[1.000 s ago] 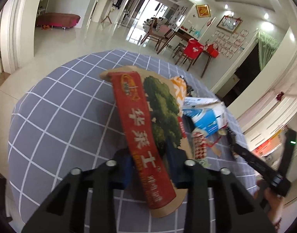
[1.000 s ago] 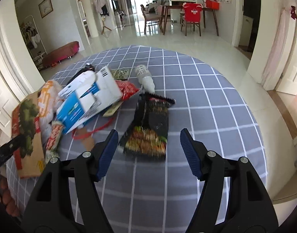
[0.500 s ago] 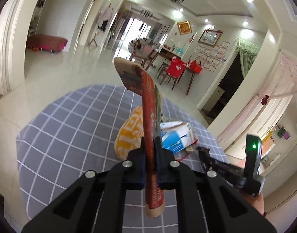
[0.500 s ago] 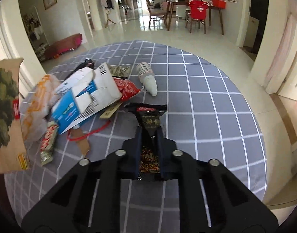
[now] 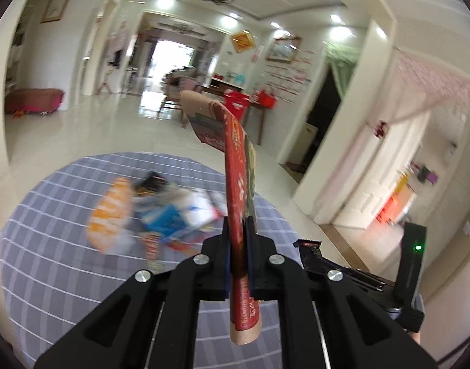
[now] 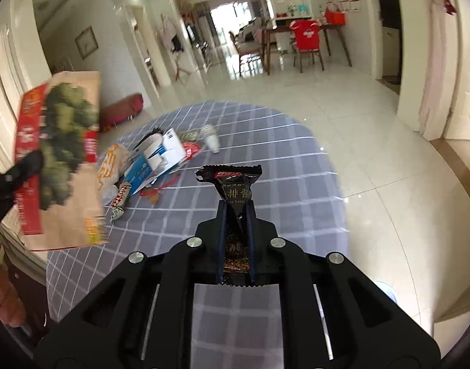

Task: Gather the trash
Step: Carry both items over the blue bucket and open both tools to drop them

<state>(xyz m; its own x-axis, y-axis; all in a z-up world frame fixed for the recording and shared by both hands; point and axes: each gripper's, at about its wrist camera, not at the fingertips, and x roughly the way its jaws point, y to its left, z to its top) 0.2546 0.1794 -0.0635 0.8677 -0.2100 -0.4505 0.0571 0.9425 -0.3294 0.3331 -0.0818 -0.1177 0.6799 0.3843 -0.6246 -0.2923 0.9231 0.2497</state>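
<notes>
A: What did each gripper carry?

B: Left gripper had its jaws clamped on the bag, a flat brown paper one with a red band. The bag stood edge-on between the pads, most of it ahead of the jaws, a short tail hanging behind them. Right gripper was closed on the packet, black, pinched near its lower end; its crimped top stuck out ahead of the tips.

A: Why held that way?

B: My reading: both are thin, so a pinch across the flat faces was the sure hold. Both hung clear above the table, apparently to be carried off to a bin. No bin was in view.

A: What was left?

B: Ahead of and below the right jaws, to their left, a pile lay on the checked cloth: carton, orange wrapper, small bottle, a candy wrapper nearest. In the left view that pile was blurred.

A: Task status?

B: Partly done, I judged; two pieces were up, several not yet collected.
</notes>
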